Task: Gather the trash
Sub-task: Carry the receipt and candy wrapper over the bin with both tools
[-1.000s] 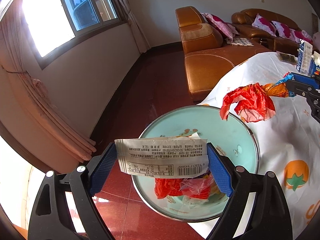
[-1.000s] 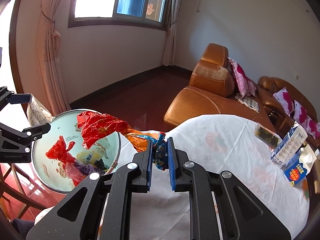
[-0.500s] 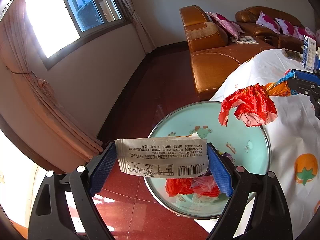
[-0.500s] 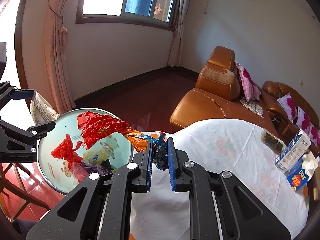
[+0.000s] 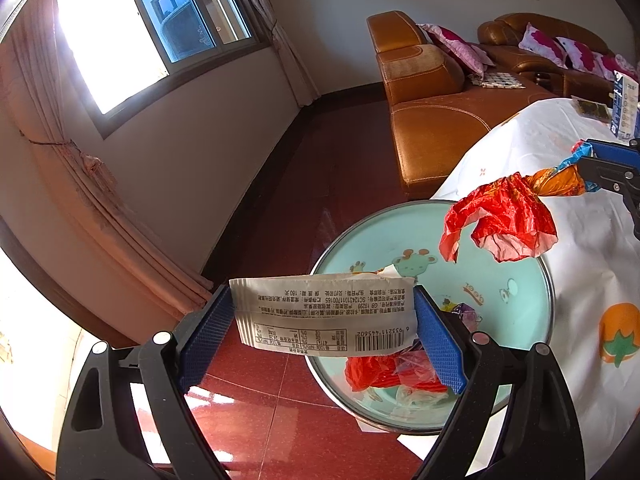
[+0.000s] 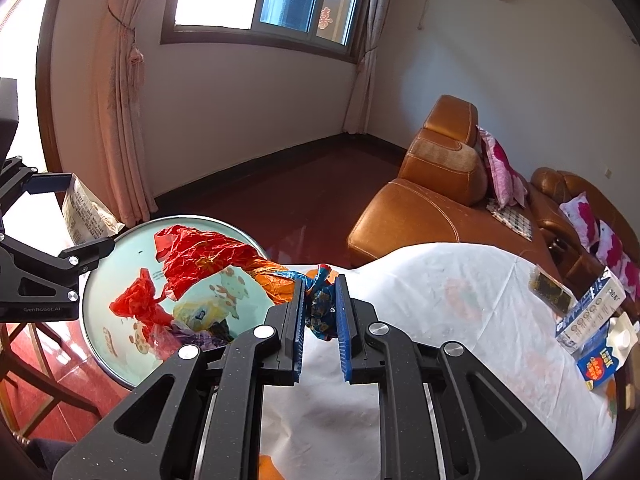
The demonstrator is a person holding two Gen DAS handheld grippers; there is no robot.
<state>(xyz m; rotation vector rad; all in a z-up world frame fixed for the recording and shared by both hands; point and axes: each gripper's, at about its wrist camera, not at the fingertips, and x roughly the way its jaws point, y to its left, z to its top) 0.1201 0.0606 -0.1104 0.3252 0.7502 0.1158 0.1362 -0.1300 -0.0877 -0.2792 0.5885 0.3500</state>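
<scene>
My left gripper (image 5: 322, 316) is shut on a white snack wrapper (image 5: 324, 314) with a barcode, held at the near rim of a pale green basin (image 5: 500, 292). The basin holds red and clear crumpled wrappers (image 5: 384, 372). My right gripper (image 6: 320, 312) is shut on the blue end of a crumpled red and orange plastic wrapper (image 6: 200, 256), which hangs over the basin (image 6: 120, 264). That wrapper (image 5: 504, 216) and the right gripper's blue fingers (image 5: 616, 156) also show in the left wrist view. The left gripper with its white wrapper (image 6: 80, 212) shows at the left of the right wrist view.
The basin stands beside a table under a white cloth (image 6: 440, 312) printed with orange fruit. Milk cartons (image 6: 592, 320) and a dark packet (image 6: 550, 292) lie at its far right. A brown leather sofa (image 6: 432, 208) stands behind. Red tiled floor (image 5: 280, 420) lies below.
Both grippers have moved slightly left, so the basin sits further right in the left wrist view. Both keep their hold on their wrappers.
</scene>
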